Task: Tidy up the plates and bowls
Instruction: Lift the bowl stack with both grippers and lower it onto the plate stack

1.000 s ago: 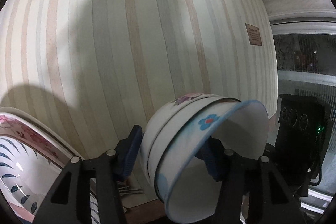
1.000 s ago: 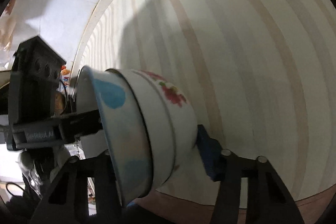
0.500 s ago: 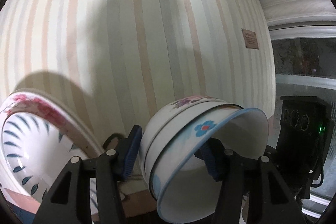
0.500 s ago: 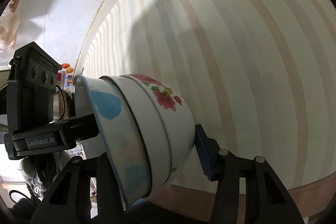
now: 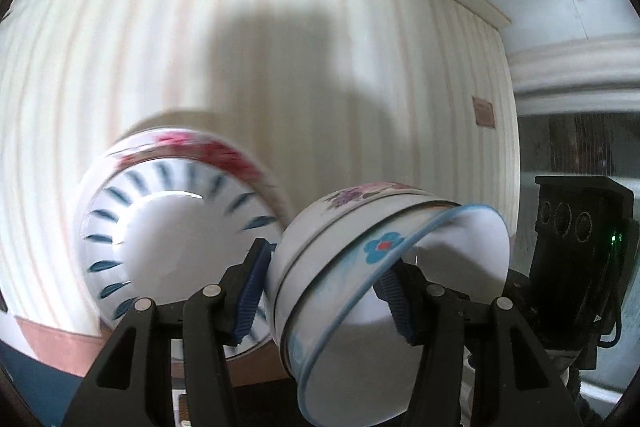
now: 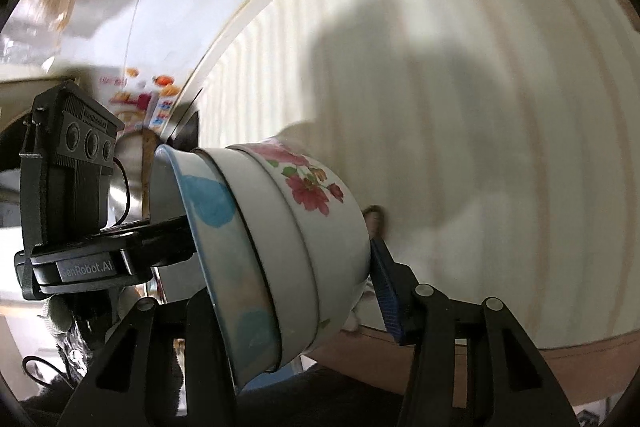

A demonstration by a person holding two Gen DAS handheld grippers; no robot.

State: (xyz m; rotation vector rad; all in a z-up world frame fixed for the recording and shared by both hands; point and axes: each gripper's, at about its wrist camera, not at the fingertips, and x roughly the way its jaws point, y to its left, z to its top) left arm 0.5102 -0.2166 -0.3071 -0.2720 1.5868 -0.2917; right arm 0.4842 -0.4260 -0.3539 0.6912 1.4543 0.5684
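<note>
Sideways, bowl stack [image 5: 384, 267], mouths rightward.

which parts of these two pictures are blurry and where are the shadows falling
Left wrist view: the blue-leaf plate and striped wall smear with motion, the bowl stack stays sharp, a big shadow crosses the wall. Right wrist view: wall stripes blur, shadow behind the sharp bowl stack.

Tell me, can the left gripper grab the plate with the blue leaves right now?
Probably not. The left gripper is clamped on the bowls, so its fingers aren't free for the plate beside it.
</note>
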